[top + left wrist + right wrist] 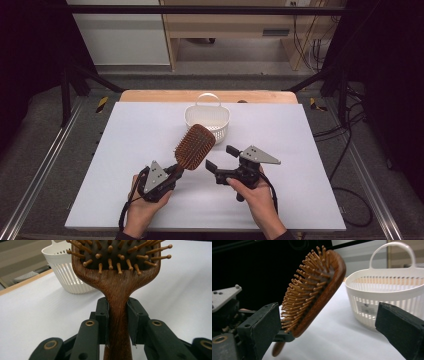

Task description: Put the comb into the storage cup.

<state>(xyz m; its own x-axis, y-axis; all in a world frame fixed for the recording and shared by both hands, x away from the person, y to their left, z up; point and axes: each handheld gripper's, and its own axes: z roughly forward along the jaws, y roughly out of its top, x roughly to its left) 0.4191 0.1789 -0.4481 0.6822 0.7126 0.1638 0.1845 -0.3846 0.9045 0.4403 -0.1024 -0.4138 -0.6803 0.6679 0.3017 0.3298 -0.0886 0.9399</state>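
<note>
A brown wooden paddle hairbrush (194,146) with wooden bristles is lifted off the table, its head tilted toward the white basket (207,120). My left gripper (176,171) is shut on the brush handle (117,315), one pad on each side of it. My right gripper (221,159) is open just right of the brush head, with nothing between its pads. In the right gripper view the brush head (314,287) rises past the left pad (259,327) and the basket (384,287) stands behind the right pad (399,325).
The white slotted basket with a loop handle (208,96) stands at the back middle of the white table top (300,145). A wooden table edge (150,95) runs behind it. Dark frame posts flank the table.
</note>
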